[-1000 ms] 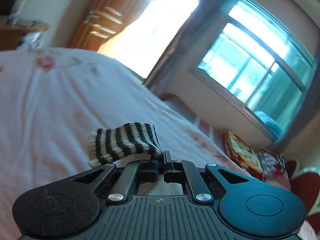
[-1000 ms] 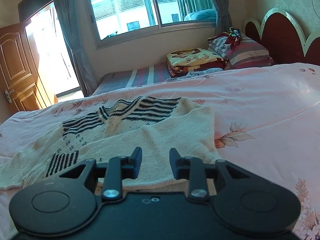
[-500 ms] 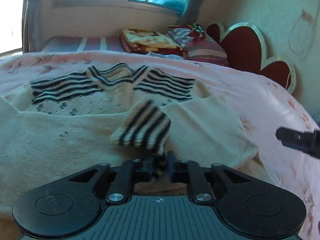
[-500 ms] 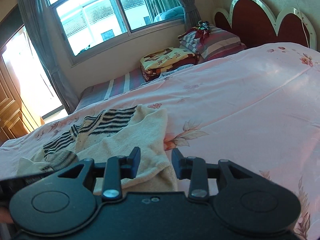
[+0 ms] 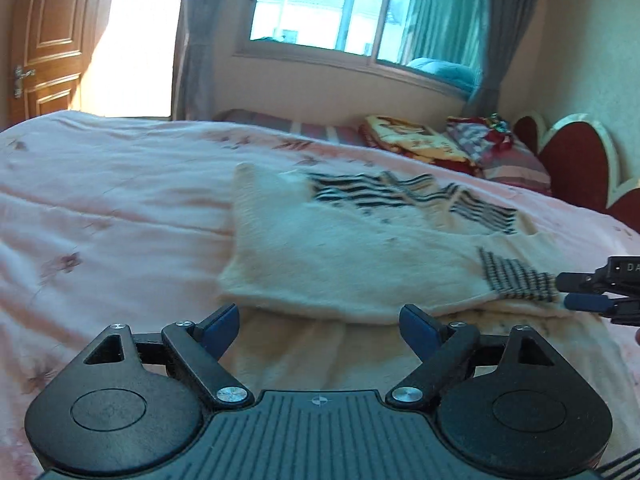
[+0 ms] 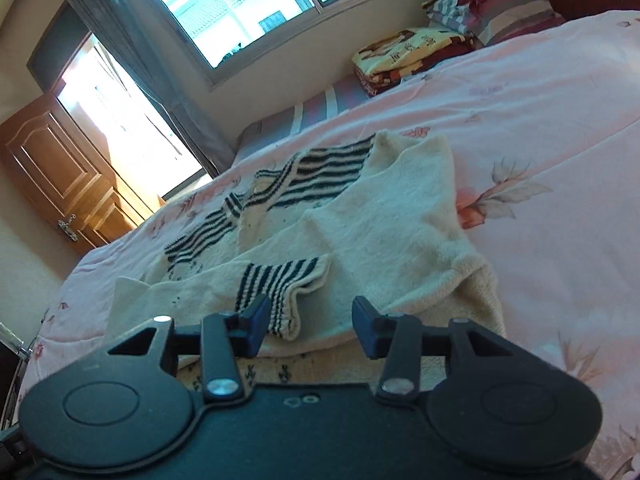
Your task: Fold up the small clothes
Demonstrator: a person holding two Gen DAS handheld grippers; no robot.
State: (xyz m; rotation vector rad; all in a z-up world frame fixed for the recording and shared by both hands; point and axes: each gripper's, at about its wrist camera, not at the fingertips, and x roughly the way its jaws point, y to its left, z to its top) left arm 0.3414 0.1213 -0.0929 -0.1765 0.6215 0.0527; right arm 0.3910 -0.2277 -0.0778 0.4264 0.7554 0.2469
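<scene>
A small cream sweater (image 5: 352, 256) with black stripes lies on the pink bedsheet (image 5: 112, 216). One sleeve is folded across its body, and its striped cuff (image 5: 516, 278) lies at the right. My left gripper (image 5: 320, 322) is open and empty just in front of the sweater's near edge. My right gripper (image 6: 308, 322) is open, hovering over the sweater (image 6: 392, 232), with the striped cuff (image 6: 280, 284) lying between its jaws. The right gripper also shows at the right edge of the left wrist view (image 5: 576, 290).
Folded blankets (image 5: 416, 142) and striped pillows (image 5: 504, 156) are stacked at the far side by a red headboard (image 5: 572, 164). A window (image 5: 360, 12) and a wooden door (image 5: 44, 36) stand behind the bed. In the right wrist view, the flowered sheet (image 6: 560, 128) stretches to the right.
My left gripper has let go of the striped cuff, opened wide and pulled back to the sweater's near edge. The sleeve now lies across the sweater. My right gripper opened wider and moved over the cuff.
</scene>
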